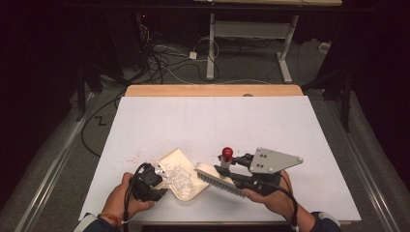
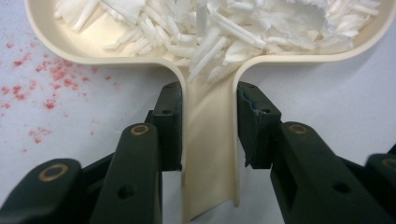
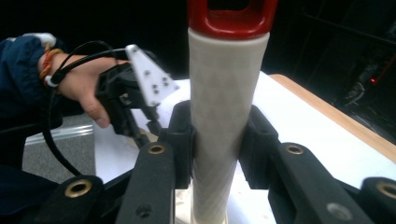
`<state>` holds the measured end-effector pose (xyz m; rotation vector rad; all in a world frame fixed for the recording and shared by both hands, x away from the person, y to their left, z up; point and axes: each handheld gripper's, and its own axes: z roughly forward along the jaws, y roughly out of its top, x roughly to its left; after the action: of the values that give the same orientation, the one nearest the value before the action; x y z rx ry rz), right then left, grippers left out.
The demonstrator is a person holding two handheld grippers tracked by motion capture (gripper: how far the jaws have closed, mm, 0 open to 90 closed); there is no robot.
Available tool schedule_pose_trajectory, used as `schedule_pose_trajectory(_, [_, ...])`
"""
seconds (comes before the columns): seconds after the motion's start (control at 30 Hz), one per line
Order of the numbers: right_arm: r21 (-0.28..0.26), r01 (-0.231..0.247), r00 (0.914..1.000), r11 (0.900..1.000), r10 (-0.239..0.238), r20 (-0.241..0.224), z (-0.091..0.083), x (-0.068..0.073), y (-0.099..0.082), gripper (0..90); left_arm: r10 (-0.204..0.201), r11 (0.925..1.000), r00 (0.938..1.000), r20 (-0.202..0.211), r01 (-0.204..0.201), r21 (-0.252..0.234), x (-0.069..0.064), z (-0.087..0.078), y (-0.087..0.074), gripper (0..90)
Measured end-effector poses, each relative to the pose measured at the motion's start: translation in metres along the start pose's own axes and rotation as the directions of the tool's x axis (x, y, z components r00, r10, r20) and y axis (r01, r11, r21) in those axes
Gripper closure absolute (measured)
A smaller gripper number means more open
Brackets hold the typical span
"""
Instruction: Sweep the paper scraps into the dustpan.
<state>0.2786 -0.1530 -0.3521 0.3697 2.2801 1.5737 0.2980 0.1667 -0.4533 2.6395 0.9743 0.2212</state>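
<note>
One cream dustpan (image 1: 180, 166) heaped with white shreds (image 1: 180, 178) and one brush (image 1: 220, 180) lie near the worktop's (image 1: 212, 121) front edge. The left gripper (image 2: 208, 123) clamps the dustpan's handle; the right gripper (image 3: 217, 140) clamps the brush's handle. Open worktop stretches beyond.

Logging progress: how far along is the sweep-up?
Mostly done: white scraps are piled in the dustpan. In hand: left tool shut on the dustpan handle, right tool shut on the brush at the pan's edge. Left: red specks on the sheet beside the pan.

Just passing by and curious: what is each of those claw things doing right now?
Left gripper: closed on the dustpan handle; white shreds in the pan.
Right gripper: closed on the brush handle.
</note>
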Motion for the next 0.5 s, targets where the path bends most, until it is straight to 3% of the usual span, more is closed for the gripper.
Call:
schedule_pose_trajectory(0.23, [0.002, -0.051, 0.9939, 0.9987, 0.051, 0.098, -0.042, -0.03, -0.009, 70.4, -0.036, 0.999, 0.9993, 0.013, 0.037, -0.027, 0.003, 0.001, -0.001, 62.4])
schedule_pose_trajectory(0.5, [0.04, -0.105, 0.9789, 0.9937, 0.096, 0.18, -0.081, -0.049, -0.04, 70.4, -0.064, 0.9974, 0.9979, 0.007, 0.064, -0.034, 0.006, 0.001, -0.001, 62.5])
